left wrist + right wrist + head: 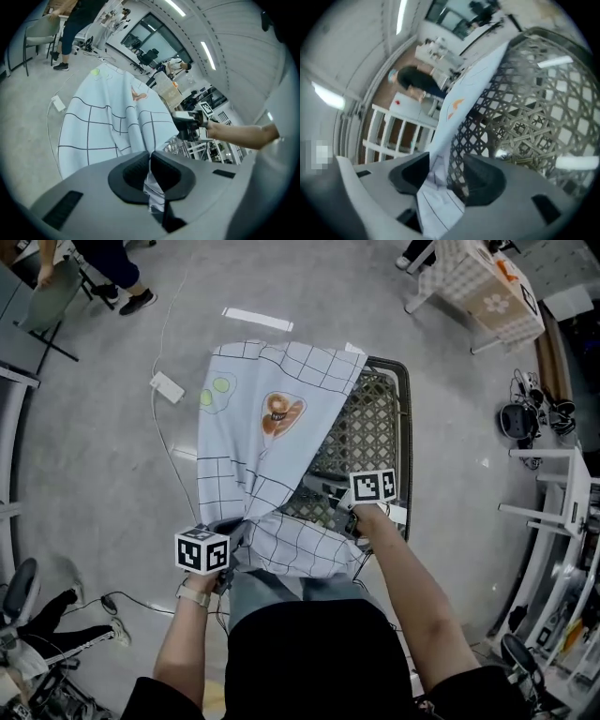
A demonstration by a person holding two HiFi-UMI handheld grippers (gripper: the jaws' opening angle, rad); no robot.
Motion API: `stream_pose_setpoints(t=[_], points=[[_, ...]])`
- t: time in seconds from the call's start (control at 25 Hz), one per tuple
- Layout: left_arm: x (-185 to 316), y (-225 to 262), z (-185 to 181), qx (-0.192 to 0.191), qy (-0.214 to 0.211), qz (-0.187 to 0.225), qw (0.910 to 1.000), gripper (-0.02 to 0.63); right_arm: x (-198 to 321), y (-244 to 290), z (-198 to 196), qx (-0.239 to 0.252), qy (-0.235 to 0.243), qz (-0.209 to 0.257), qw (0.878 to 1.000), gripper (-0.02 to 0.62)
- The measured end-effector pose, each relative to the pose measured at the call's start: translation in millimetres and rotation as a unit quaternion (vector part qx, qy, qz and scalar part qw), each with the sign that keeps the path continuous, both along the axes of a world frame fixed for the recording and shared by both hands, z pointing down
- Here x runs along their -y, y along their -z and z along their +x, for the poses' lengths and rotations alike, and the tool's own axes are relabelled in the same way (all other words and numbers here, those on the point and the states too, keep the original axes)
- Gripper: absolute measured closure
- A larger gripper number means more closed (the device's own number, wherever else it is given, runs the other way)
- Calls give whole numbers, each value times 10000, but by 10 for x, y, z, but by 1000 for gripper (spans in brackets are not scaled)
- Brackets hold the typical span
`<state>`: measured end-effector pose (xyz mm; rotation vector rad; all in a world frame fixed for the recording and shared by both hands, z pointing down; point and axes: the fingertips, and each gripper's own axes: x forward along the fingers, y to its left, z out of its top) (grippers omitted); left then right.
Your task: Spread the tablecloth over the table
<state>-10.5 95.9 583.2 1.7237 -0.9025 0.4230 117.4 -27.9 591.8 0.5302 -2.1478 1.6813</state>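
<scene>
Checked tablecloth (246,442) hides half woven table (373,432); left gripper (151,161) clamps it, right gripper (446,176) wide around it.

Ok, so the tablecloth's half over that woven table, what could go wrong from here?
1. On the right gripper the jaws stand apart, with the edge of the tablecloth lying loose between them, so that corner may slip out and drop.
2. Only the left gripper is clamped on the cloth. Pulling from that side alone could drag it off the table, whose right half is bare.
</scene>
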Motion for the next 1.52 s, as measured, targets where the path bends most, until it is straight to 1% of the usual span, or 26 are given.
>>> stream_pose_setpoints(t=[0.04,0.08,0.12,0.28,0.32,0.36,0.4,0.44,0.56,0.72,0.8,1.0,1.12,1.2,1.4,1.52], points=[[0,7,4,15,-61,1,10000,581,160,30,17,264,-613,-201,9976,376],[0,18,12,20,-117,4,9999,582,304,30,28,422,-1098,-341,9925,360],[0,33,20,15,-164,8,9999,583,427,1,31,463,-1451,-420,9874,340],[4,89,38,-21,-248,6,9997,583,781,-198,49,100,-2260,-425,9731,334],[5,102,47,-18,-283,9,9996,583,842,-213,70,38,-2396,-381,9701,373],[6,119,65,-9,-335,19,9994,583,885,-210,92,-14,-2472,-311,9685,500],[10,140,91,10,-401,34,9992,583,914,-196,112,-79,-2490,-210,9682,568],[15,162,123,42,-477,57,9988,583,938,-175,131,-161,-2469,-78,9689,581],[52,253,274,134,-732,200,9970,583,1032,-94,239,-372,-2454,351,9681,583],[184,465,657,28,-894,432,9951,584,1229,21,620,-601,-2608,712,9609,584],[268,552,866,35,-922,520,9944,586,1327,113,823,-627,-2594,886,9597,584],[381,627,1329,-2,-1091,659,9918,590,1546,356,1170,-585,-2467,1323,9582,584],[436,635,1706,127,-1252,758,9892,591,1637,430,1501,-605,-2359,1494,9583,584],[506,645,1911,121,-1254,768,9891,591,1714,481,1709,-600,-2334,1592,9574,584],[597,622,2148,52,-1285,781,9886,592,1797,486,2008,-667,-2273,1678,9569,584],[624,618,2455,101,-1431,812,9863,592,1819,481,2335,-700,-2280,1667,9567,584]])
